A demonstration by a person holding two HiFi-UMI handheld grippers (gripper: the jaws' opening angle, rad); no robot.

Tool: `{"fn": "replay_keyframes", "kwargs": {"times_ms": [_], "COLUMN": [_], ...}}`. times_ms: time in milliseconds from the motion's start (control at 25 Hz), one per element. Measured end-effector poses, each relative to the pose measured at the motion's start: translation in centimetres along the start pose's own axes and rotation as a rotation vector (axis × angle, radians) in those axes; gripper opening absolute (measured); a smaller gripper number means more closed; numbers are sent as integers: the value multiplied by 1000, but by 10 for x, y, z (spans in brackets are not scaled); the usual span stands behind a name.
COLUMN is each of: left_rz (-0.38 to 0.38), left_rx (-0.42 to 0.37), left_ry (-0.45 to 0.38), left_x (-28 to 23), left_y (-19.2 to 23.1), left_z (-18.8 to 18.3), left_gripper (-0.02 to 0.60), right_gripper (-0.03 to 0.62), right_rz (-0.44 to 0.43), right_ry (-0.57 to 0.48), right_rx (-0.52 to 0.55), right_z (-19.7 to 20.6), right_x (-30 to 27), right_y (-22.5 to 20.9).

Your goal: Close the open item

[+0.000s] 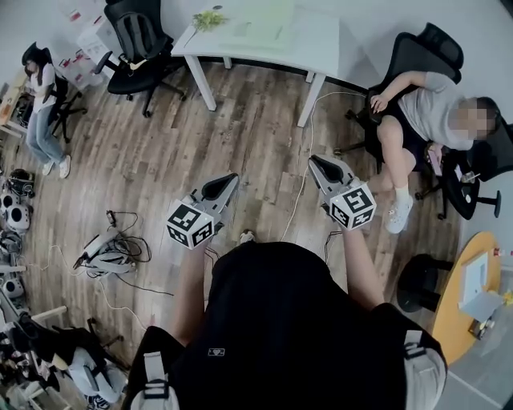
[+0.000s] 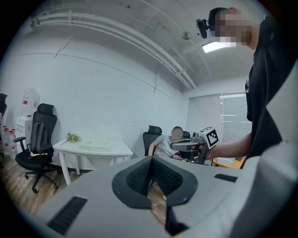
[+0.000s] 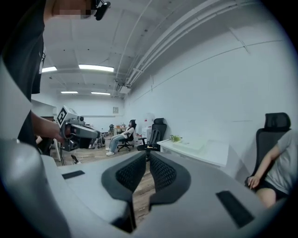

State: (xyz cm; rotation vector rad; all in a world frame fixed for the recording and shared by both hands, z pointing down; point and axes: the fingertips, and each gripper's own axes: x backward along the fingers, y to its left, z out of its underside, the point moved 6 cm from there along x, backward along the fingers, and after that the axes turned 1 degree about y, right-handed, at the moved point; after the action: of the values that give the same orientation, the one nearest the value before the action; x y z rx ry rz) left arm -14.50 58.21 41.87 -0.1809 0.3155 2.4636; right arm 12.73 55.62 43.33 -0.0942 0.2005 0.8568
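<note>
No open item can be made out in any view. In the head view my left gripper (image 1: 228, 181) and right gripper (image 1: 314, 162) are held side by side at chest height over the wooden floor, both pointing ahead. Each is shut with nothing between its jaws, as the left gripper view (image 2: 150, 166) and the right gripper view (image 3: 147, 162) both show. A white table (image 1: 317, 40) with a small green plant (image 1: 208, 18) stands ahead by the wall. It is also in the left gripper view as the table (image 2: 93, 148) and in the right gripper view as the table (image 3: 198, 151).
A person sits in a black chair (image 1: 429, 108) at the right, another person (image 1: 38, 100) sits at the far left. An empty black office chair (image 1: 140, 40) stands left of the table. Cables and devices (image 1: 108, 252) lie on the floor at left. A round wooden table (image 1: 449, 316) is at lower right.
</note>
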Motion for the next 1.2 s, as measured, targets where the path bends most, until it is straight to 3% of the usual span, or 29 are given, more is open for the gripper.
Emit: {"fn": "replay_keyframes", "kwargs": {"times_ms": [200,560,760,1200], "left_rz": [13,26,35,-51], "left_rx": [7,36,43,57], "left_ry": [4,9,17,36], "left_x": [18,34,18,-48], "left_y": [35,77,90,125], "left_z": [6,9,5,-15], "left_gripper": [6,6,6,6], "right_gripper": [21,21,21,21], "right_rz": [54,52,56,-34], "right_ry": [40,86,105,122], "right_rx": [4,2,6,25], "right_z": [9,11,12,16], "right_x": [-24,-51,-64,-120], "right_y": [4,22,4,-77]}}
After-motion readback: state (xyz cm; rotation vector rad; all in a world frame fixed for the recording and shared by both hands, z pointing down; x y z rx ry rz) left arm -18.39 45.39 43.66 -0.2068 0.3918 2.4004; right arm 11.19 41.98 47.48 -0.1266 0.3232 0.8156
